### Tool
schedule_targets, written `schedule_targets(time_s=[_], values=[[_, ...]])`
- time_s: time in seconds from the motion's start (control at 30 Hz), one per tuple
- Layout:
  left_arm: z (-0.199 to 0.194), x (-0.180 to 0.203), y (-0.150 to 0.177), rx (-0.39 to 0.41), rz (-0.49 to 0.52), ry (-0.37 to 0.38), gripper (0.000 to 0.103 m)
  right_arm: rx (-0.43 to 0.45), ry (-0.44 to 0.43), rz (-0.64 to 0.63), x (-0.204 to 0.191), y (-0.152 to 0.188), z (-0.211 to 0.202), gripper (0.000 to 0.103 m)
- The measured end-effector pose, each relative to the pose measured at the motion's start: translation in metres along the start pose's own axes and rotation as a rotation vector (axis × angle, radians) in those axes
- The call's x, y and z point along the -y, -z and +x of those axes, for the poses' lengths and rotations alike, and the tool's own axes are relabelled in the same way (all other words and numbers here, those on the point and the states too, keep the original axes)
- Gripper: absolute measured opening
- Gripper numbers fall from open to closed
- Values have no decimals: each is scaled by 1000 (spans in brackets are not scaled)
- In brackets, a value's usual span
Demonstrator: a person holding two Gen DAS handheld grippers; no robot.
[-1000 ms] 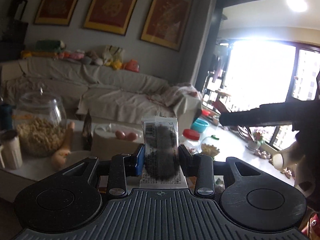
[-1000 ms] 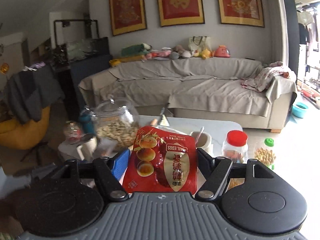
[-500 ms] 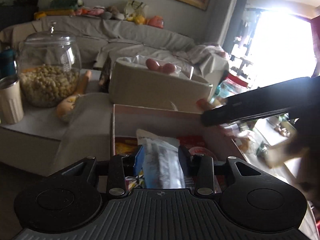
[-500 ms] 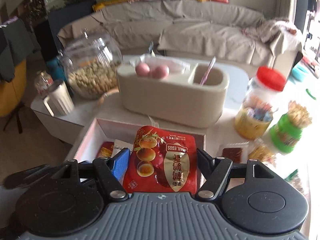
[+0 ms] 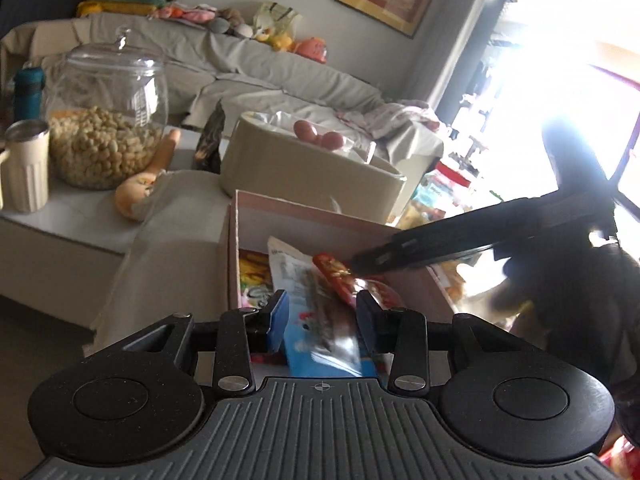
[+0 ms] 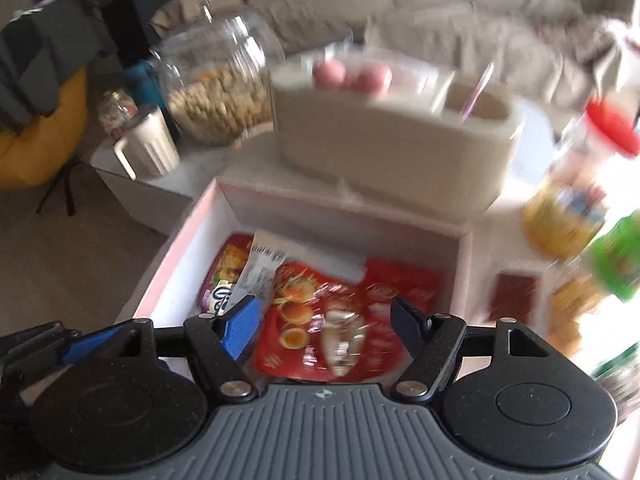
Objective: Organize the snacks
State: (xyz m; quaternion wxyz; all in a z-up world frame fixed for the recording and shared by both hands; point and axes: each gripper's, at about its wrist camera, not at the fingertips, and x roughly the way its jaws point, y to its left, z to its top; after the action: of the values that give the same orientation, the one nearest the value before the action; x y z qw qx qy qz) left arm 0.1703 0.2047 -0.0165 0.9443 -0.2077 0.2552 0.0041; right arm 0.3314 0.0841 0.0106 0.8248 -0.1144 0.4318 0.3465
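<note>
Sofa along far wall, grey cover, plush toys on top. Tabletop in front of it. Pink open box at near edge of tabletop, packets already inside. Beige oval bin just behind box, pink eggs showing on top. Glass jar of nuts far left, lid on; cream ribbed mug left of it. Red-lid jar and green-lid container to right of box, blurred.

Left claw over near left part of box, fingers spread a little wider than the blue snack packet between them; packet tilted, top leaning into box, contact with pads unclear, so cannot tell if gripped or let go.

Right claw over box centre, fingers wide apart, released; red quail-egg pouch lies in box below, on other packets. Right wrist view motion-blurred.
</note>
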Motion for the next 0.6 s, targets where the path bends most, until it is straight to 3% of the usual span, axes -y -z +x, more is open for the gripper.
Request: schedule_targets(time_s=[0.1,0.2,0.27,0.37,0.47,0.53,0.6], values=[[-17,9,4,46,-7,67,42,105,54,-25,25,6,-39,85],[-29,22,14,102,11,177,42,215,216,48,63,12,-55,89],[-27,33,22,81,27,237,42,197,284,141,92,13,-44,91],[-16,49,37,-3,54,264,42,107,252,322,135,14,-12,91],[-9,60,53,-78,81,272,42,156,206,452,152,19,9,83],[-5,60,64,-116,79,268,42,164,171,439,150,15,24,60],[-1,60,72,-146,70,263,42,160,173,416,147,11,33,58]])
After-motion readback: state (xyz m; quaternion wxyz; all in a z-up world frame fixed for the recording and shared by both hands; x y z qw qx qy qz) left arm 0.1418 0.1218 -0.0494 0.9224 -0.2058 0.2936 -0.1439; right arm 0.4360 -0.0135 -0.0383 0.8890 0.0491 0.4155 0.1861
